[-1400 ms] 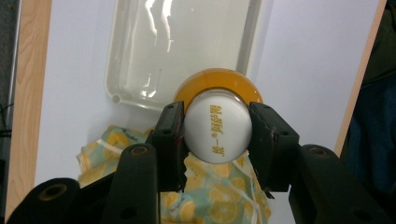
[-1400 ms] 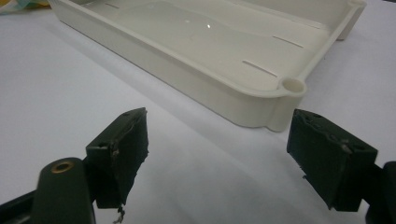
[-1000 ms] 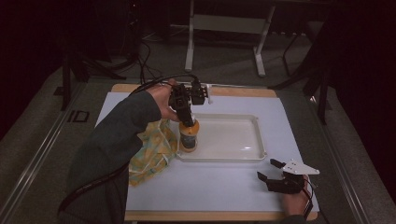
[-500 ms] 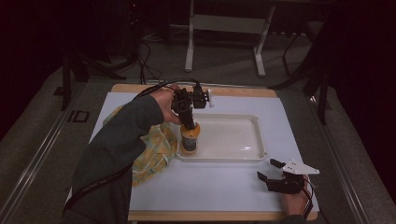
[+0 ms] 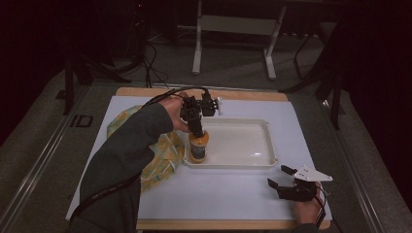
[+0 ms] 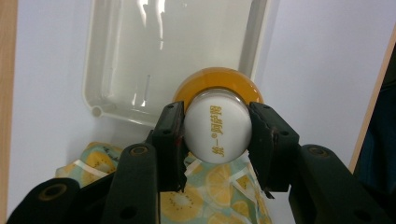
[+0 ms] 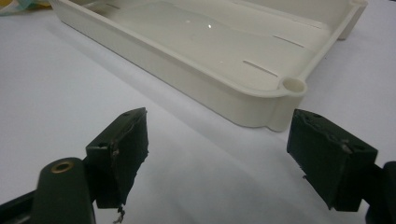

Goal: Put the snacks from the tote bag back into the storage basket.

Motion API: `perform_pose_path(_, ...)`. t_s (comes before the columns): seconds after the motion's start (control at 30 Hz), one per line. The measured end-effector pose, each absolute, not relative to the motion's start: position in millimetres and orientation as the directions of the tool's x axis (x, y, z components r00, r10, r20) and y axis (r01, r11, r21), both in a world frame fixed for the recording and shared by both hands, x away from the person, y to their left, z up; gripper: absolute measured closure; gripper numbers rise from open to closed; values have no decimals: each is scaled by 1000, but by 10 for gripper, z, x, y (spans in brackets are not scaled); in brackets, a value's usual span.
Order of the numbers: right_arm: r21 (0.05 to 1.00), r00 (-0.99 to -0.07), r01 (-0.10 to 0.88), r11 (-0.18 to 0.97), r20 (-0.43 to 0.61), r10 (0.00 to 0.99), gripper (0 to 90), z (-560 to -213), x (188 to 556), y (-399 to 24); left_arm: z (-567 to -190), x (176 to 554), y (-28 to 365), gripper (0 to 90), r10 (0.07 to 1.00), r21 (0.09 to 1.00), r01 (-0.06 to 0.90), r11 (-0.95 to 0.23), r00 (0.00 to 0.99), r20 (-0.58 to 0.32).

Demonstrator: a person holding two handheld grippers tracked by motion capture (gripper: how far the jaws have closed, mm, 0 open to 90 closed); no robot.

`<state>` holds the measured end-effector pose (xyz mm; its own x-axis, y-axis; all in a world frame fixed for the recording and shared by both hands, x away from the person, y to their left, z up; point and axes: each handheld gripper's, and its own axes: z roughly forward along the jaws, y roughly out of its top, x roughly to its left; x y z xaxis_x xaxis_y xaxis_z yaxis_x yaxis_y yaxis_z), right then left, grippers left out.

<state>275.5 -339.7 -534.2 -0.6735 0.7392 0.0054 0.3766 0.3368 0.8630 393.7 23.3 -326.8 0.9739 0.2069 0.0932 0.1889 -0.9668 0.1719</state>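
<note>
Left gripper [image 5: 198, 127]: black, black cable trailing, small white part beside the tray [image 5: 265, 145]. Dark grey-green sleeve [image 5: 126, 155]. Right gripper [image 5: 282, 177]: black, grey three-cornered plate on top. Jaws are black blocks with chipped edges, brass-ringed pivot holes.

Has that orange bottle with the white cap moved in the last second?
Barely. The bottle stays at the left end of the white tray, its cap pinched in the left tongs, beside the fruit-print cloth.
</note>
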Motion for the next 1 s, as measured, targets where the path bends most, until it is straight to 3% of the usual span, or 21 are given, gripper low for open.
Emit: perform_pose_path(1.0, 868, -673, 372, 329, 8, 740, 201, -5340, 2748, -3406, -3503, 3973, 275, 587, 216, 112, 207, -972, 974, 73)
